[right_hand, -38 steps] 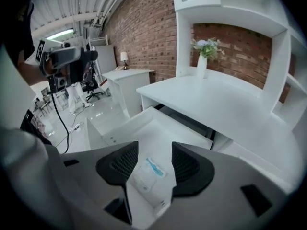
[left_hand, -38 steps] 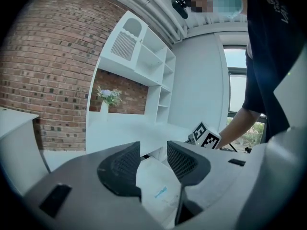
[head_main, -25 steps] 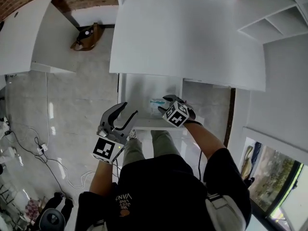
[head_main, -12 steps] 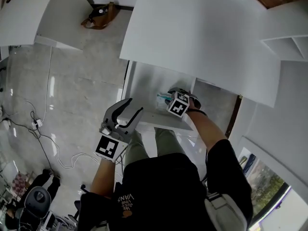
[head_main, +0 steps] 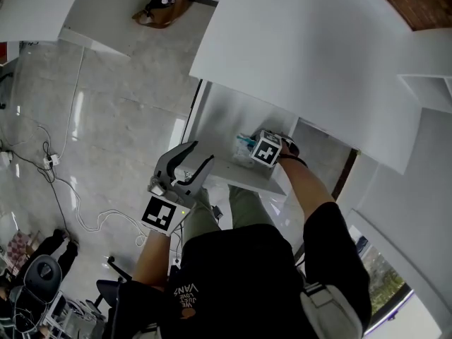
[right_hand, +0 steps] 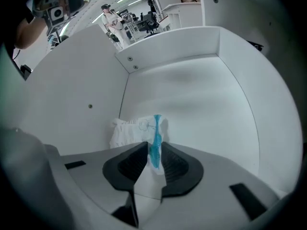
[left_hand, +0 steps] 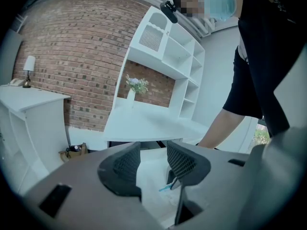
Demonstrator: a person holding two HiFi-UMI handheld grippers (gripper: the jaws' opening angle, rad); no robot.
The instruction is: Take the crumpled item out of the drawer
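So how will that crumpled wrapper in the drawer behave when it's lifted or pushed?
Probably floppy: the crumpled wrapper looks like thin, creased sheet and bends between the closing jaws of the right gripper. Likely very light for its size. Pushed, it would probably slide on the smooth drawer floor, not roll.

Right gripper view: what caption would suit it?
Right gripper jaws closing on the crumpled item, white with a blue strip, inside the drawer.

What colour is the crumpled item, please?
Crumpled item: white with blue strip; right gripper view shows it best.
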